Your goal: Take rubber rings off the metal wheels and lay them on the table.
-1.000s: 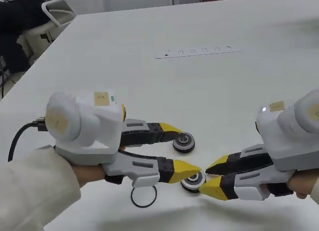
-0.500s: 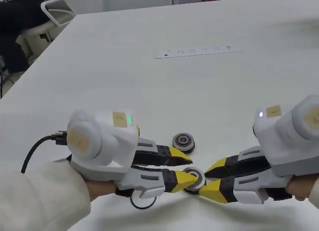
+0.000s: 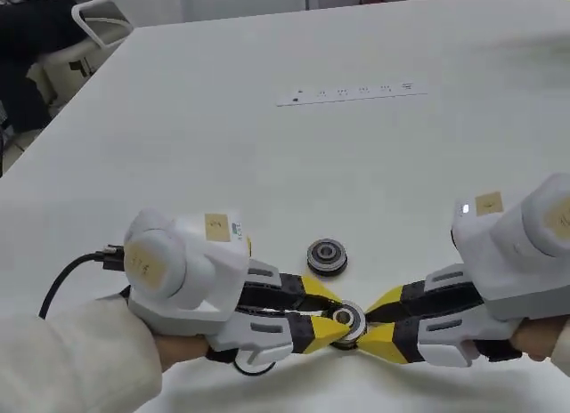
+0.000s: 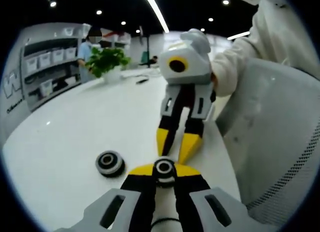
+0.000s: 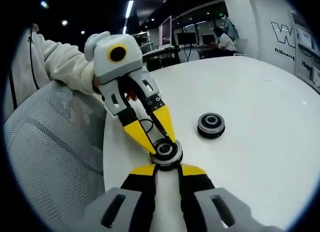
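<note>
pinching wheel (image 3: pixel 344 319) | left claw (image 3: pixel 328 317), right claw (image 3: pixel 370 322) head-on, tips meeting

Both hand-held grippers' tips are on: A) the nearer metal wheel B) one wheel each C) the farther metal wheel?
A: left hand-held gripper and right hand-held gripper both close on the nearer rubber-rimmed metal wheel; the farther rubber-rimmed metal wheel sits free.
</note>
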